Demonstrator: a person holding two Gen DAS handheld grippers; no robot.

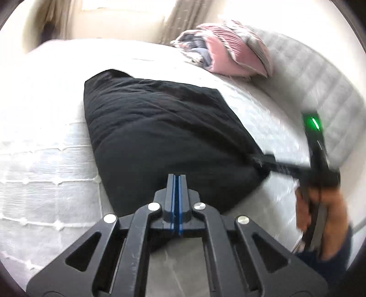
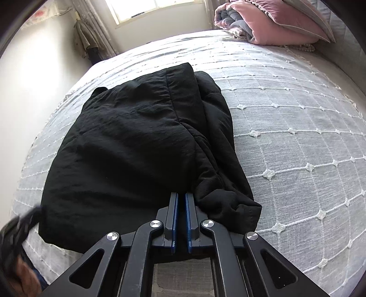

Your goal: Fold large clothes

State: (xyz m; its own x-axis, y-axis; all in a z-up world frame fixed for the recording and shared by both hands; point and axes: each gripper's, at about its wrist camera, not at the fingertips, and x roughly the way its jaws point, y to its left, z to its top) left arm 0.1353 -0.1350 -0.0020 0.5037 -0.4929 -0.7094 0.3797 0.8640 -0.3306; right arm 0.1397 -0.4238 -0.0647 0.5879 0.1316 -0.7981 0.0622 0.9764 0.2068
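Beyond black garment [image 2: 137, 141], pink pillow [image 2: 281, 22] on bed [image 2: 297, 114].

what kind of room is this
Most likely a bedroom: a black garment lies on a bed with a quilted grey bedspread, a pink pillow and folded bedding sit at its far end, and a curtained window lights the back wall.

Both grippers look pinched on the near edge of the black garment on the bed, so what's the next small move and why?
Probably lift both corners and carry them toward the far edge. The left gripper and right gripper are shut at the near hem of the black garment, which is still long.
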